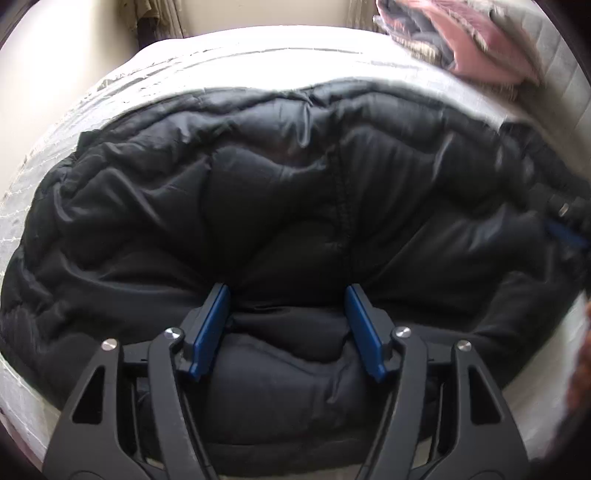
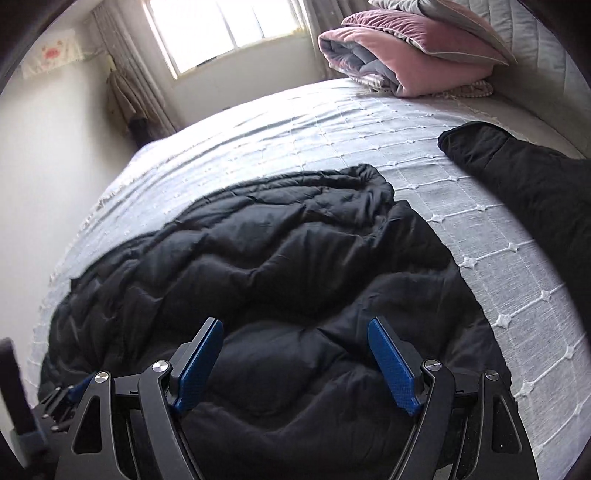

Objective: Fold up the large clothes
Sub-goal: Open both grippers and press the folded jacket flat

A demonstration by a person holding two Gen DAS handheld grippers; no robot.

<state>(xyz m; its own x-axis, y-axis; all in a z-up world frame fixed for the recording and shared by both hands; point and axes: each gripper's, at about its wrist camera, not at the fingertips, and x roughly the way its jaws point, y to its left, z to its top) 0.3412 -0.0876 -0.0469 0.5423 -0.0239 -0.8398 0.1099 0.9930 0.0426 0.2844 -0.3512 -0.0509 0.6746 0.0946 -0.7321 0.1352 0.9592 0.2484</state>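
Observation:
A large black puffer jacket lies spread on the bed and fills most of the left wrist view. It also shows in the right wrist view. My left gripper is open, its blue pads on either side of a bunched fold at the jacket's near edge. My right gripper is open and empty, just above the jacket. A black sleeve or second dark piece lies apart at the right. The right gripper shows at the right edge of the left wrist view.
The bed has a pale blue quilted cover. Folded pink and grey bedding and pillows are stacked at the headboard. A window and curtains stand beyond the bed, with a wall at the left.

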